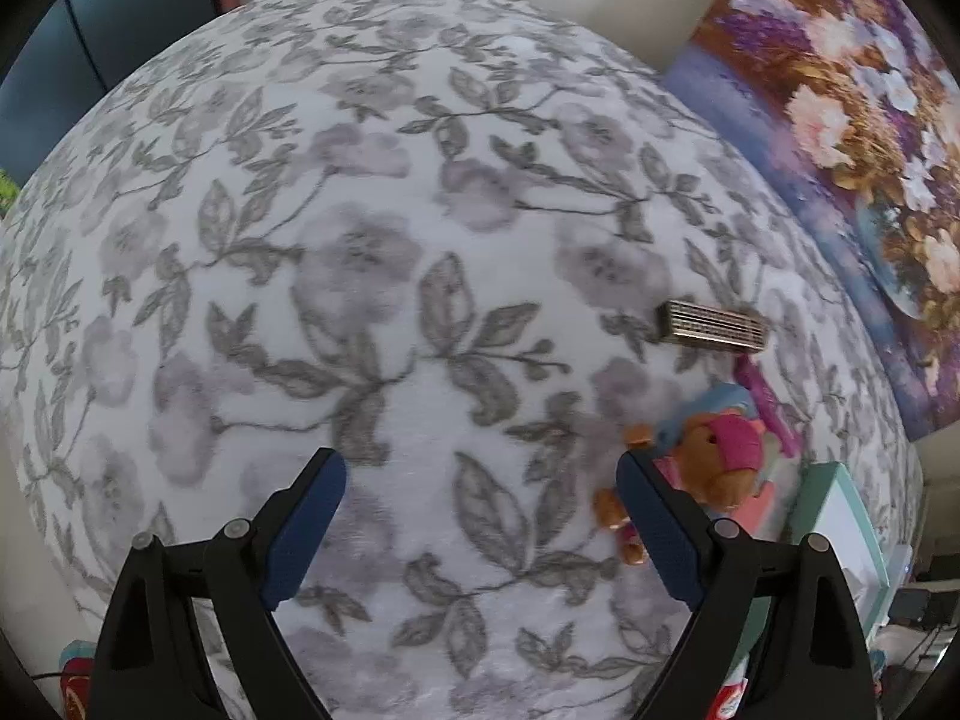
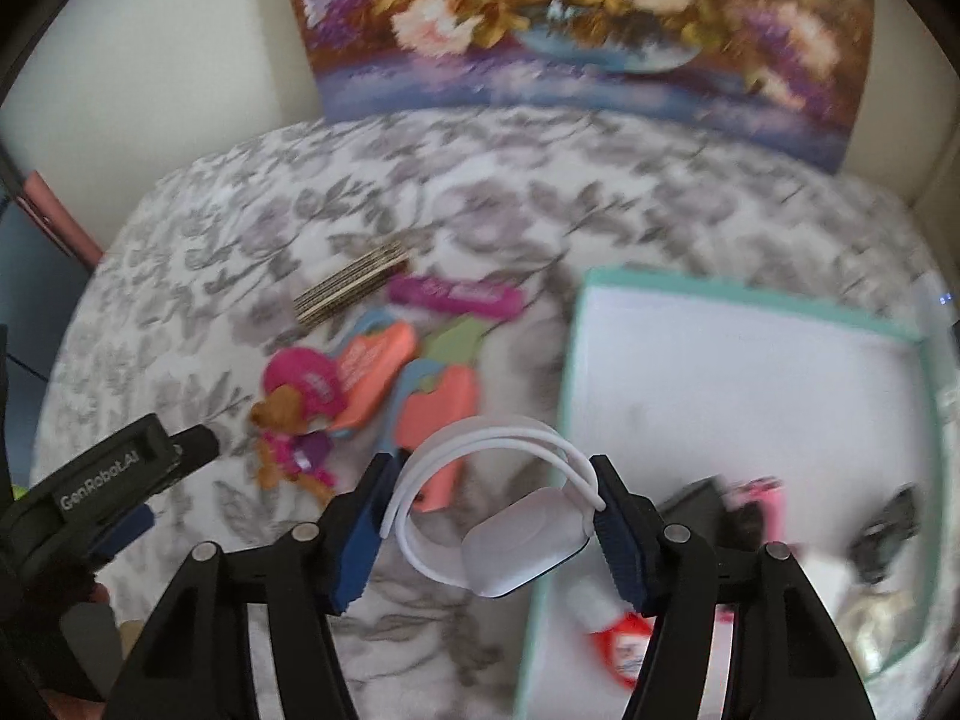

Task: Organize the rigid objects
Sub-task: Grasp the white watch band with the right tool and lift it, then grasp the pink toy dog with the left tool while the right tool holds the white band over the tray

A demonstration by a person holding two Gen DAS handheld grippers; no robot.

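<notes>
My right gripper [image 2: 492,468] is shut on a white rounded pad with a looped white cord [image 2: 528,546], and the loop spans both blue pads. It hangs over the near-left edge of a teal-rimmed white box [image 2: 750,300]. Left of the box a small pile lies on the floral cloth: a ribbed metal bar [image 2: 351,285], a purple piece [image 2: 456,294], orange tags [image 2: 438,414] and a brown plush toy in pink [image 2: 294,414]. My left gripper [image 1: 478,462] stands open over bare cloth with nothing between its fingers. To its right lie the metal bar [image 1: 714,327] and the plush toy [image 1: 714,462].
The box holds a small red-labelled bottle [image 2: 618,630], a pink item [image 2: 762,498] and blurred dark items. A flower painting [image 2: 570,30] leans on the wall behind the table. My left gripper's body [image 2: 120,468] shows at the lower left of the right wrist view.
</notes>
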